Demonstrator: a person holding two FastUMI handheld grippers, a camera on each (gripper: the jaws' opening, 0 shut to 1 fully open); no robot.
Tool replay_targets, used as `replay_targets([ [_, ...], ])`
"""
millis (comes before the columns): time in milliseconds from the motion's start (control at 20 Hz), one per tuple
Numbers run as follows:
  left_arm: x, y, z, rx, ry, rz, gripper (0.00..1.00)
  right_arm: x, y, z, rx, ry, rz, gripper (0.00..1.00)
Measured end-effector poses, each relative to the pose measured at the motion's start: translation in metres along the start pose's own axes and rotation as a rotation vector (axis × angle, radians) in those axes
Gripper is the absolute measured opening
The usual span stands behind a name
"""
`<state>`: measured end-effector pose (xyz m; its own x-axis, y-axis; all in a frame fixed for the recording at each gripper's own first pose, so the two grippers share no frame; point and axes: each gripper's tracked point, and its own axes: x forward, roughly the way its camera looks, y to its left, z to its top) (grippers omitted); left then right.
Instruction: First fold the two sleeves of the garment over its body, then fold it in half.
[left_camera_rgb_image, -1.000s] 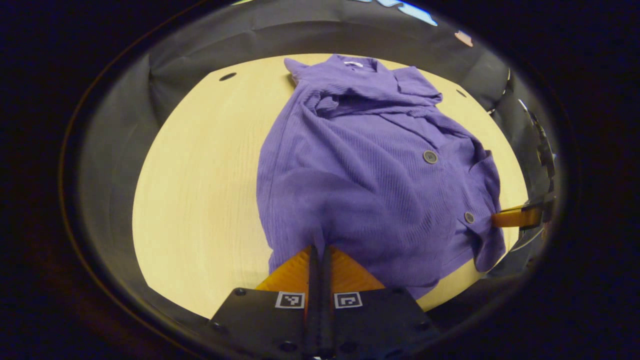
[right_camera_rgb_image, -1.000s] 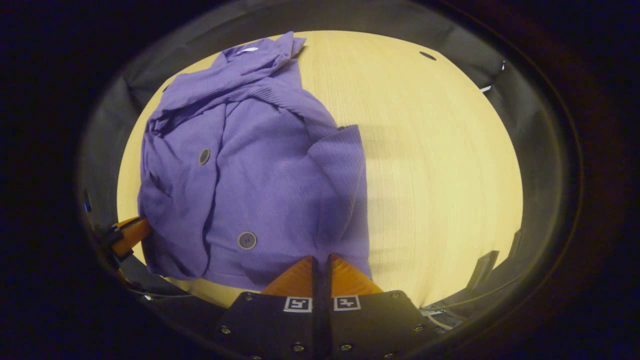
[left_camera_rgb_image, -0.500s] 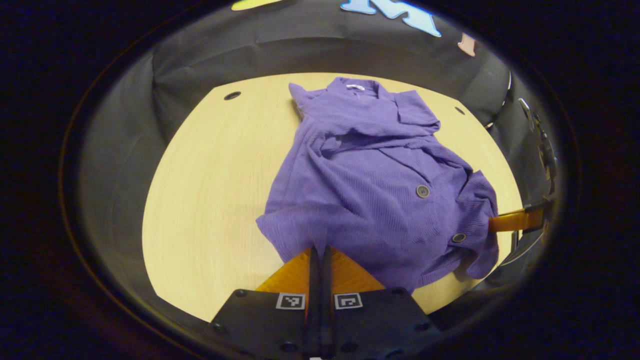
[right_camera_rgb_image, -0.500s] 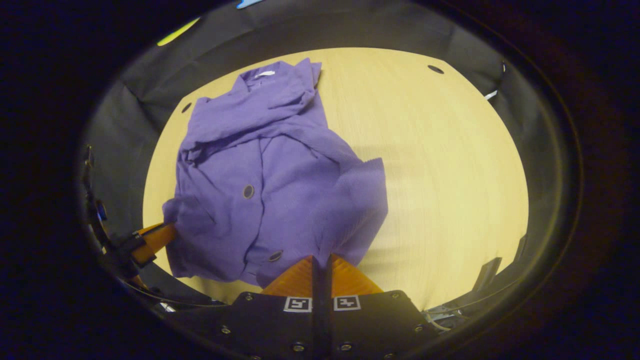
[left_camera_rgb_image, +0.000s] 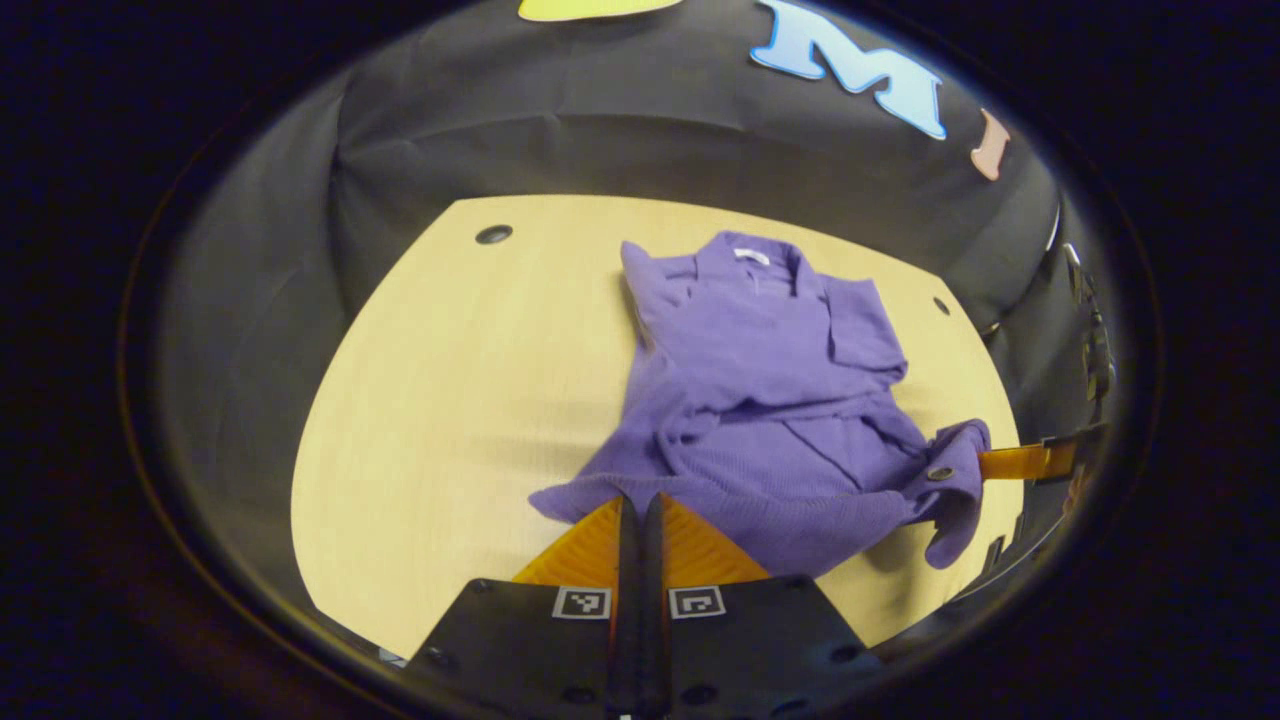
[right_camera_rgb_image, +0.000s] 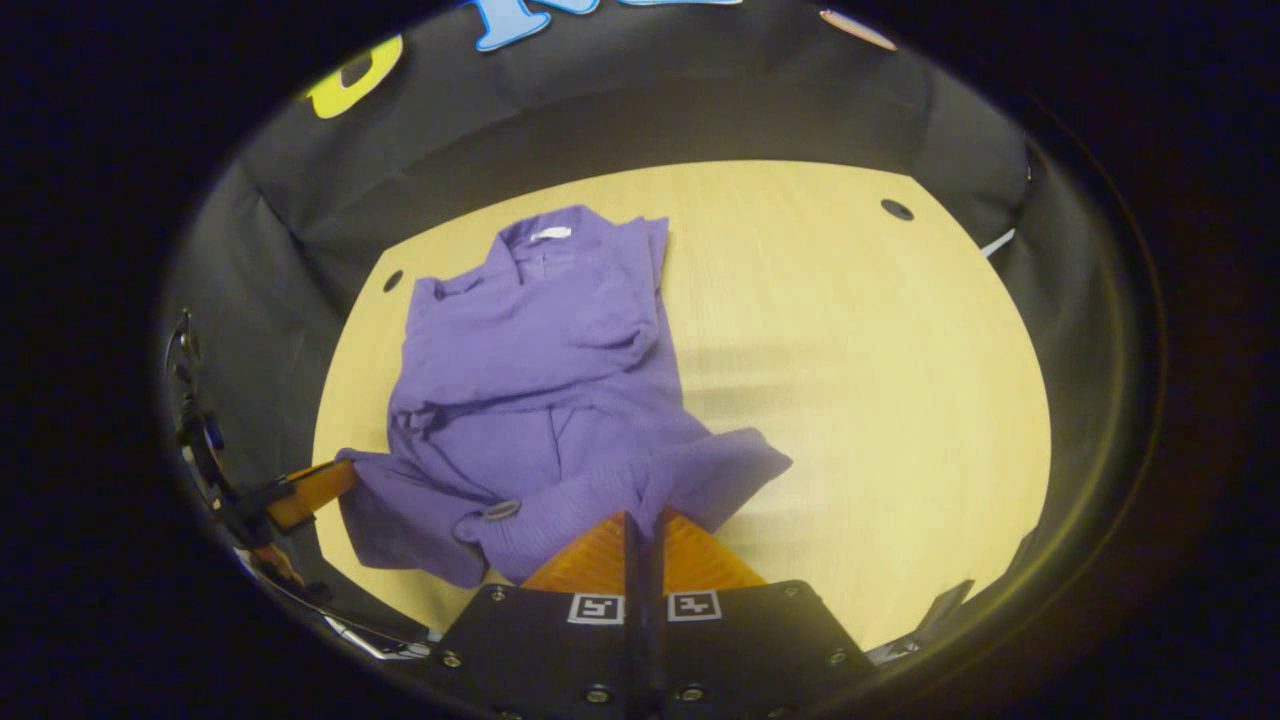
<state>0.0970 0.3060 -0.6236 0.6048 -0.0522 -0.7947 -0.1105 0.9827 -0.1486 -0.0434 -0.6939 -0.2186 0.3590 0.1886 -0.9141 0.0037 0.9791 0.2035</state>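
A purple buttoned garment (left_camera_rgb_image: 770, 400) lies on the pale wooden table (left_camera_rgb_image: 450, 380), collar at the far side, sleeves lying over its body. Its near hem is lifted off the table. My left gripper (left_camera_rgb_image: 640, 500) is shut on the hem's left corner. My right gripper (right_camera_rgb_image: 642, 515) is shut on the hem's other corner. In the left gripper view the right gripper's orange fingers (left_camera_rgb_image: 1020, 462) hold the cloth at the right edge. The right gripper view has the garment (right_camera_rgb_image: 540, 380) with the left gripper's orange fingers (right_camera_rgb_image: 310, 490) at its lower left.
The table (right_camera_rgb_image: 860, 380) has small dark holes near its far corners (left_camera_rgb_image: 493, 234) (right_camera_rgb_image: 896, 209). Black cloth walls close in the table on all sides. Bare wood stretches left of the garment in the left gripper view and right of it in the right gripper view.
Both grippers have lifted the near hem up and pulled back; the garment now looks smaller and farther, with the lower part rising off the table and bunching toward the collar.
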Motion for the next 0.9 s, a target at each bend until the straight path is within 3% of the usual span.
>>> replay_targets([
  [500,0.023,-0.008,0.115,-0.011,-0.149,-0.027,0.07,0.010,0.011,0.118,-0.026,-0.172,0.035,0.01],
  [750,0.027,-0.010,0.160,0.037,-0.214,-0.027,0.07,0.007,0.023,0.167,-0.046,-0.252,0.054,0.05],
  [900,0.028,-0.013,0.182,0.057,-0.246,-0.033,0.07,0.009,0.028,0.189,-0.049,-0.285,0.060,0.01],
])
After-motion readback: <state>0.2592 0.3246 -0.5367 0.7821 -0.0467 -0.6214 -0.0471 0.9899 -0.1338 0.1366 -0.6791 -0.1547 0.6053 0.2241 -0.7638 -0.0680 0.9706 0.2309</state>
